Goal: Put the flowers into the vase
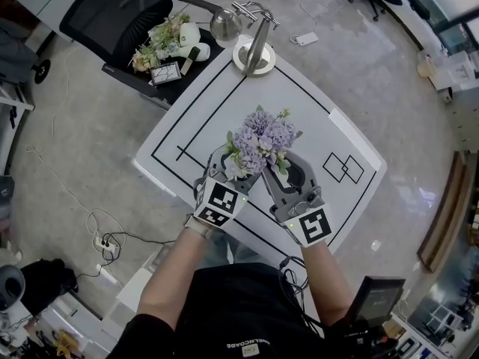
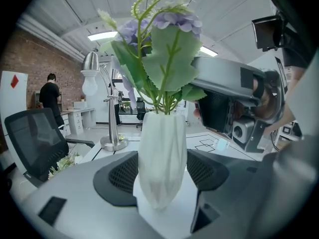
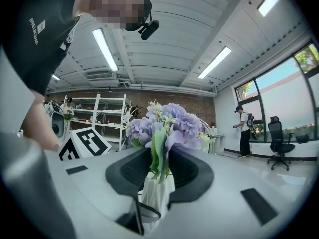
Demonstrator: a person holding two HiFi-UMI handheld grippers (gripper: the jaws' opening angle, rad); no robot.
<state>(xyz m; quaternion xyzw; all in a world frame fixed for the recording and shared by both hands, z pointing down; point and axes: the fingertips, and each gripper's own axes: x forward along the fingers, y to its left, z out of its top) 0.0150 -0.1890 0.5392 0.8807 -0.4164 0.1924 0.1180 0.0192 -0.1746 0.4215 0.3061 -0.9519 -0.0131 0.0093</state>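
A white counter (image 1: 187, 137), marked with black lines and a pair of overlapping squares (image 1: 343, 168) at 3 o'clock, is seen from above on a grey polished floor (image 1: 82, 126). A chrome desk lamp (image 1: 257, 40) is stood at the counter's 12 o'clock end. A black office chair (image 1: 112, 13) is set at 11 o'clock, with spare blooms (image 1: 153, 43) and small items laid on its seat. Cables and a power strip (image 1: 101, 241) are left on the floor at 8 o'clock. A brick wall, shelving, ceiling strip lights and large windows are shown in the gripper views. One person (image 2: 50, 96) is seen at a far desk and another (image 3: 244, 131) by the windows.

The white faceted vase (image 2: 162, 133) is stood upright on the counter near its 6 o'clock edge. It is bracketed by the left tool (image 2: 162, 169), whose jaws are spread wide and whose pads are laid against the vase's two sides. The purple flowers (image 1: 262, 137) are already seated in the vase, with their green stems dropped through its mouth and their heads spread above it. The right tool (image 3: 159, 166) is brought in level from 5 o'clock. Its jaws are kept narrow about the stems just above the vase's rim, and a leaf is seen hanging loose in the gap between the pads.
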